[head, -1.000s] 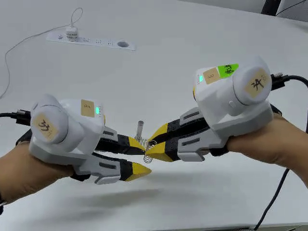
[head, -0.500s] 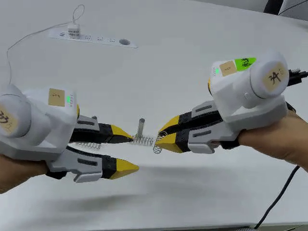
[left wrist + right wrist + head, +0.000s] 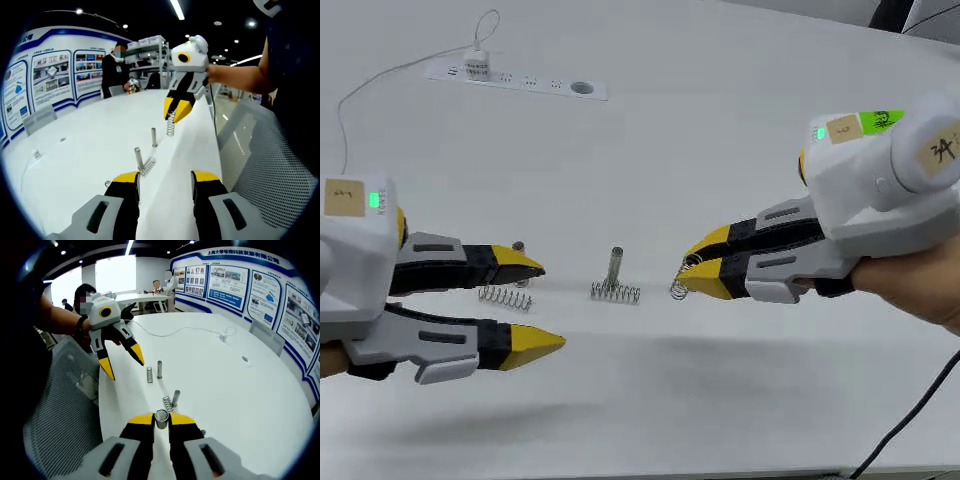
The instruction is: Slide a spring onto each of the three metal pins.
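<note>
Spring [image 3: 678,286] in the right gripper [image 3: 692,272], folks: it is pinched between the yellow tips, with the jaws narrowed right down onto it. Its coil pokes out below the tips, just right of centre in the head view. At the bottom centre of the right gripper view it sits end-on, squeezed between the two tips. In the upper middle of the left gripper view it hangs down from those tips, just beside the far pin [image 3: 154,137]. Whether its lower end touches the table [image 3: 720,130] I cannot tell.

Over to the left gripper [image 3: 534,304], lower left of the head view: jaws spread wide, nothing between them.

On the white top, the middle pin [image 3: 615,262] stands upright at the centre of the head view. A second spring [image 3: 616,292] lies on its side right at that pin's base. A third spring [image 3: 505,296] lies flat left of centre, just under the left gripper's upper tip in the picture. The near pin [image 3: 518,247] peeks up behind that upper jaw. A power strip [image 3: 515,80] lies in the upper left.
</note>
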Demonstrator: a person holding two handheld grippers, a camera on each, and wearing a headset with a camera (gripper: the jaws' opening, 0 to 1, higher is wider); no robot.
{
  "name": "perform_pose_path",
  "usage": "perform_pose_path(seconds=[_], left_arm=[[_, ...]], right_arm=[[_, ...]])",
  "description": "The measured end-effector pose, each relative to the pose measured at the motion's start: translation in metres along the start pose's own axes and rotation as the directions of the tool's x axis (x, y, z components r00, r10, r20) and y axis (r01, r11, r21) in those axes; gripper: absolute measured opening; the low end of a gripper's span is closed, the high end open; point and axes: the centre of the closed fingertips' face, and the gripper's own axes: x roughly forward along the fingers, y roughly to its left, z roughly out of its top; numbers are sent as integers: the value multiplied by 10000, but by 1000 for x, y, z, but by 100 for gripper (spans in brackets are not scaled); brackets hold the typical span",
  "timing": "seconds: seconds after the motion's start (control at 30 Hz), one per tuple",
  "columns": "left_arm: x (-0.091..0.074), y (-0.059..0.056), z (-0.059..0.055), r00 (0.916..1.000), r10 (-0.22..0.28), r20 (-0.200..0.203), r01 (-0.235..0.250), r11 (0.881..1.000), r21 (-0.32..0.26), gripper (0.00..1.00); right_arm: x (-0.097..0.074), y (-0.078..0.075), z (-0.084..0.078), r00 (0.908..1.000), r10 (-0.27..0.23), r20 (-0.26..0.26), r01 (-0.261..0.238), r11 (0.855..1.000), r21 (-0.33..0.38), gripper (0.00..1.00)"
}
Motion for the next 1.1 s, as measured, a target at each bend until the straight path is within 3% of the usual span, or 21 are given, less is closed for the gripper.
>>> perform_pose_path(seconds=[0.3, 0.53, 0.8, 1.1], left_arm=[[-18, 16, -11, 9967, 813, 53, -809, 9954, -521, 46], [-29, 27, -13, 9901, 1396, 162, -1378, 9871, -818, 51], [-33, 31, -14, 9850, 1712, 206, -1684, 9810, -965, 55], [-33, 31, -16, 9830, 1826, 187, -1796, 9778, -1079, 59]], right_arm=[[-11, -19, 1, 9984, -544, 151, 541, 9984, 191, 12], [-18, -38, 1, 9931, -1124, 337, 1108, 9928, 464, 12], [-17, -55, -7, 9857, -1655, 305, 1628, 9836, 778, 12], [-8, -67, -21, 9839, -1778, 196, 1741, 9769, 1241, 12]])
